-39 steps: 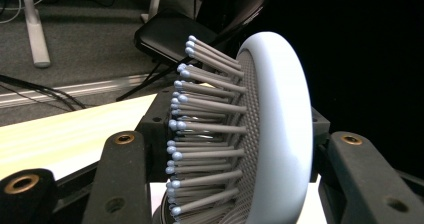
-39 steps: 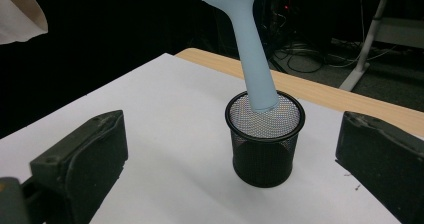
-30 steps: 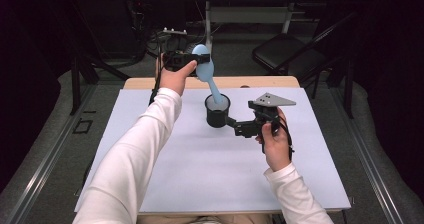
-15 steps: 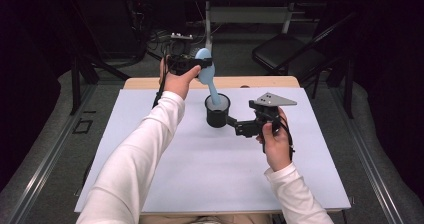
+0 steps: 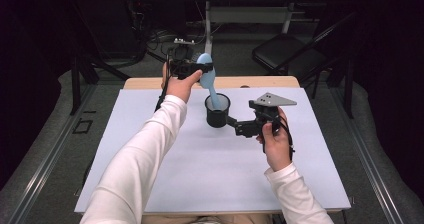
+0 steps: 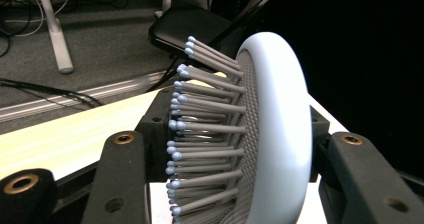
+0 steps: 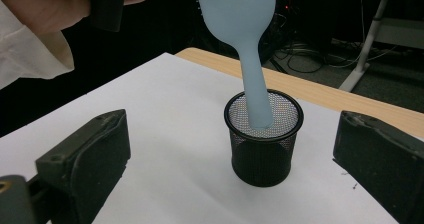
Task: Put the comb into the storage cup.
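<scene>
A light blue hairbrush (image 5: pixel 206 70) stands tilted with its handle inside a black mesh cup (image 5: pixel 217 115) at the back middle of the white table top (image 5: pixel 200 184). My left gripper (image 5: pixel 199 72) is shut on the brush head, above and left of the cup. In the left gripper view the brush head (image 6: pixel 280 119) fills the space between the jaws, bristles toward the left jaw. My right gripper (image 5: pixel 231 122) is open just right of the cup, jaws pointing at it. In the right gripper view the cup (image 7: pixel 262 154) sits ahead between the wide-apart jaws, brush handle (image 7: pixel 255 84) inside.
A strip of bare wooden table (image 5: pixel 260 81) runs behind the white sheet. Beyond it stand a black chair (image 5: pixel 290 54), a white desk leg (image 5: pixel 207 29) and floor cables. Dark frames flank the table on both sides.
My left hand has shifted slightly right and down with the brush, whose handle stays in the cup. The right gripper has hardly moved.
</scene>
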`<state>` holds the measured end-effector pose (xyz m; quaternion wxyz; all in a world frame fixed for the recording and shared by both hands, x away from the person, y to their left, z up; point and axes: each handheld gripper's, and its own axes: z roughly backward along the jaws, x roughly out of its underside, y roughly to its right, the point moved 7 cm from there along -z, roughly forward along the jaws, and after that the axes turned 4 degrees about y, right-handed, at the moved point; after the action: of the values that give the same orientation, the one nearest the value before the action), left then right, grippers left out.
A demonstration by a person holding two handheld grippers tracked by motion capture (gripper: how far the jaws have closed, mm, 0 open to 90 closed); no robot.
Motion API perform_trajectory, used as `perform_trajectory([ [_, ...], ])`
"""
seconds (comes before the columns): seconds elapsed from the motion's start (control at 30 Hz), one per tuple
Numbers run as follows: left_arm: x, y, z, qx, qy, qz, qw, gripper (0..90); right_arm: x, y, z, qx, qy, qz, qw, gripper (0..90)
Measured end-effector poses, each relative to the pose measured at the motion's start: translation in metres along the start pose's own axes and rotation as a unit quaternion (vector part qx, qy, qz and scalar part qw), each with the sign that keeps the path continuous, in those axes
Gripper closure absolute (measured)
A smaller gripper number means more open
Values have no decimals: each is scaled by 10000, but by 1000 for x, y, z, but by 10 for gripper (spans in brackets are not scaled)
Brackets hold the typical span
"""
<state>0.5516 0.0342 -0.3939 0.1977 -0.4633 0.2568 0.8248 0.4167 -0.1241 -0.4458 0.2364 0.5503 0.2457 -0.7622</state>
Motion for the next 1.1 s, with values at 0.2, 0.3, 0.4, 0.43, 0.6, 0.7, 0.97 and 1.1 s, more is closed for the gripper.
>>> perform_trajectory([
  [0.2,6,1,-5,1,-54,-9,10000,490,0,-1,0,-17,-8,26,10000,14],
  [0.3,9,0,-7,-27,-74,-12,10000,490,0,-1,-1,-14,-12,41,10000,16],
  [0.4,11,0,-9,-45,-96,-6,9999,490,0,-1,0,-13,-6,35,10000,17],
  [0.43,12,-1,-9,-51,-92,-17,9999,490,0,0,0,-11,5,47,10000,17],
  [0.6,15,0,-12,-47,-140,13,9999,490,0,-1,-1,-14,1,25,10000,17],
  [0.7,17,-1,-13,-78,-152,-22,9999,489,0,0,-1,-15,-11,40,10000,17],
  [0.97,19,0,-16,-61,-192,-68,9998,489,0,-1,-1,-21,-23,34,10000,17],
  [1.1,21,0,-18,-81,-234,-104,9996,489,0,-1,-1,-23,-22,34,10000,17],
])
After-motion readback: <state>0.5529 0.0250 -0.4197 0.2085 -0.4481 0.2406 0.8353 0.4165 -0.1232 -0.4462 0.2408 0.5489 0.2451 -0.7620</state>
